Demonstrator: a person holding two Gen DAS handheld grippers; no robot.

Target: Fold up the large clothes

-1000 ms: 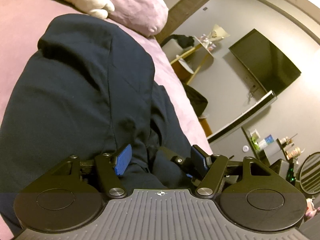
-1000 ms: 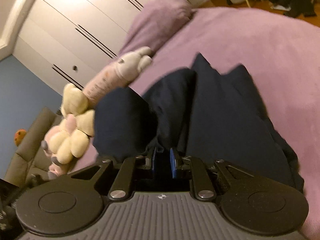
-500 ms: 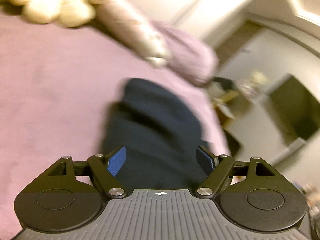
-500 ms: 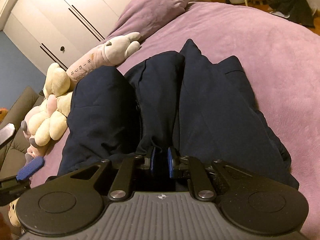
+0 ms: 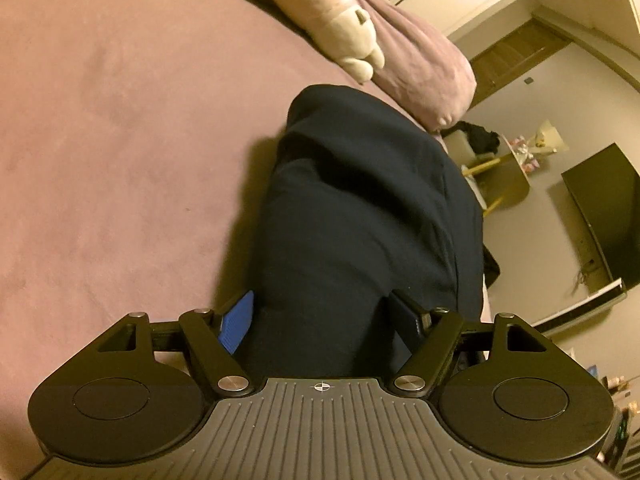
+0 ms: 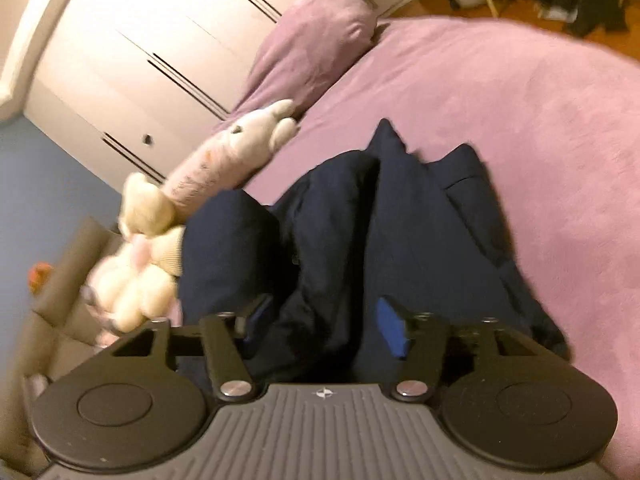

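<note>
L wrist – plush [image 5: 320, 12], lettering unreadable

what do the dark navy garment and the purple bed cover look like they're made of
Dark navy garment: looks like a thick, matte woven or knit cloth; it holds soft rounded folds with no shine. Exact fibre unclear.
Purple bed cover: seems a fleecy or velvety fabric; its surface looks fuzzy, with patchy shading.

Bare purple bedspread [image 5: 120, 152] open left of left gripper [image 5: 324, 316]; dark garment [image 5: 360, 208] heaped dead ahead, plush toys [image 5: 332, 28] and pillow [image 5: 420, 76] blocking beyond.
</note>
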